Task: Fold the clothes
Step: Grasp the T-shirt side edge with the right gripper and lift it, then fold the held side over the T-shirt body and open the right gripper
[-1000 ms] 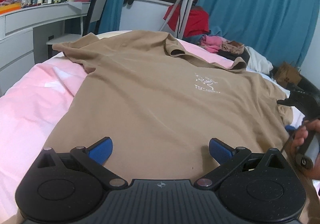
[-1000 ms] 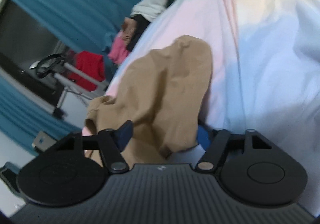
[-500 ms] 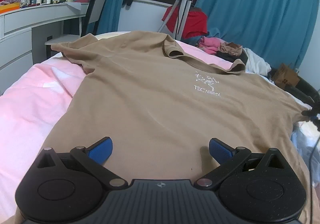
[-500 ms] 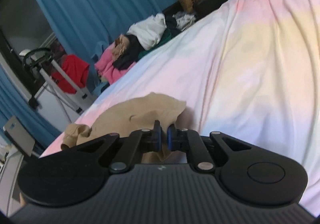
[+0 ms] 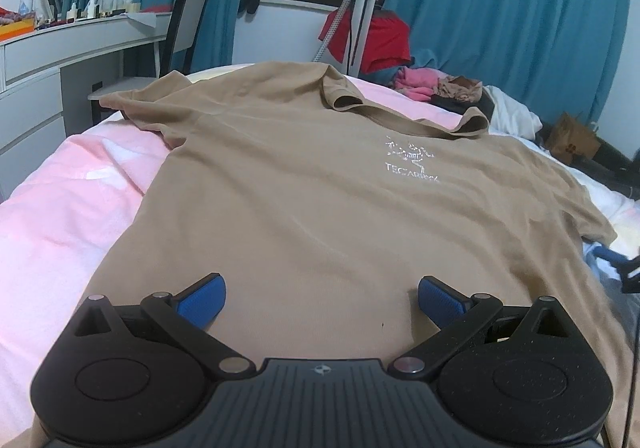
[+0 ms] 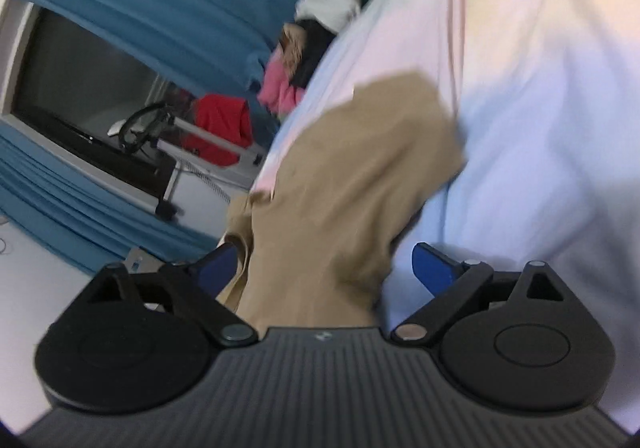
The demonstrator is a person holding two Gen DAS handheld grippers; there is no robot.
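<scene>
One tan T-shirt [image 5: 304, 183] flat on bedsheet [image 5: 60, 215].

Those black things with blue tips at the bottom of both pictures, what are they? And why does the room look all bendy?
They are grabbing tools. A person holds one in each hand, and each has a little camera that looks out along its two jaws. The camera lens is very wide, so straight things look bent.

One picture comes from the left gripper. It looks across a tan T-shirt spread out flat on a pink bed, with blue curtains behind.

The other picture comes from the right gripper. It is tilted and a bit blurry. It shows one sleeve of the same shirt.

Both sets of jaws are wide open. The shirt lies between them, but nothing is squeezed or held. The job is to fold the shirt, and no fold shows yet.
</scene>
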